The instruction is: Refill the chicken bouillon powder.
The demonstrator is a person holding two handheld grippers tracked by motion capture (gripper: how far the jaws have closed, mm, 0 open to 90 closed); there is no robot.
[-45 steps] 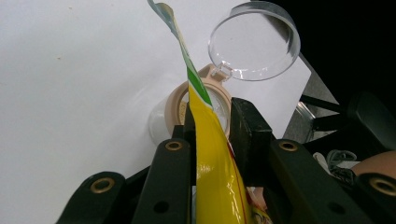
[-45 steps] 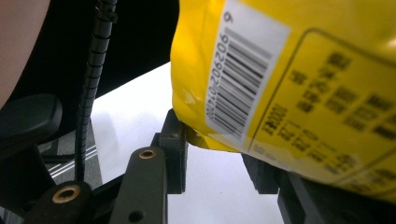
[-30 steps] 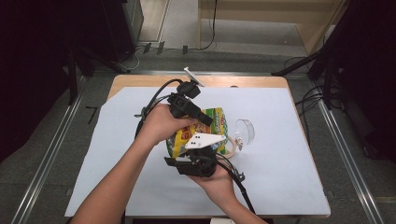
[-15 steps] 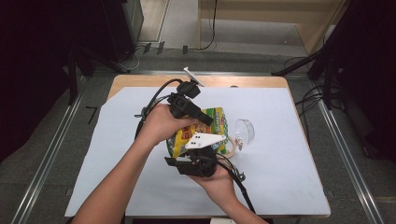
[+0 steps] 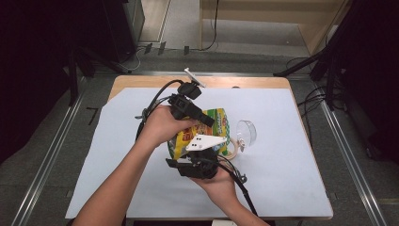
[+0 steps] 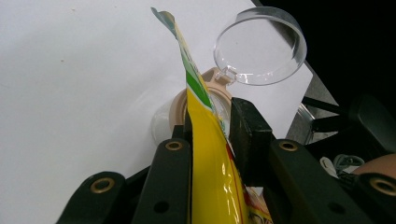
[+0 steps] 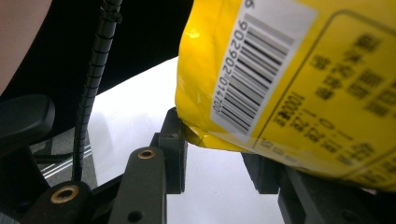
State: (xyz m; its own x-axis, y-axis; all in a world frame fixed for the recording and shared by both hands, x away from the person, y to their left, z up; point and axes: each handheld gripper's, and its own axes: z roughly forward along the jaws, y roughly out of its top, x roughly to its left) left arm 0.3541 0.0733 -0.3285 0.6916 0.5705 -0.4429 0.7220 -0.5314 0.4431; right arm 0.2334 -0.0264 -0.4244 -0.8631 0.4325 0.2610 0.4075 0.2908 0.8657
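Yellow packet [image 5: 200,133] held off the bench between both claws: left claw [image 6: 212,128] clamps its top edge; right claw [image 7: 219,158], at 6 o'clock, grips its bottom corner.

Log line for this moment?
left gripper: shut on yellow bag | right gripper: shut on bag's bottom | open jar beneath

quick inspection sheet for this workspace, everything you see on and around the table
surface: wooden table under a white sheet, sheet flat.
job's things: yellow bag held up over an open jar; the jar's clear lid is flipped back.
clutter: nothing seen.
grippers: left gripper shut on the bag's upper part; right gripper shut on its bottom corner.
cables: black cable from the left gripper, another trailing off the near edge.
surroundings: grey floor, metal rails, floor cables.
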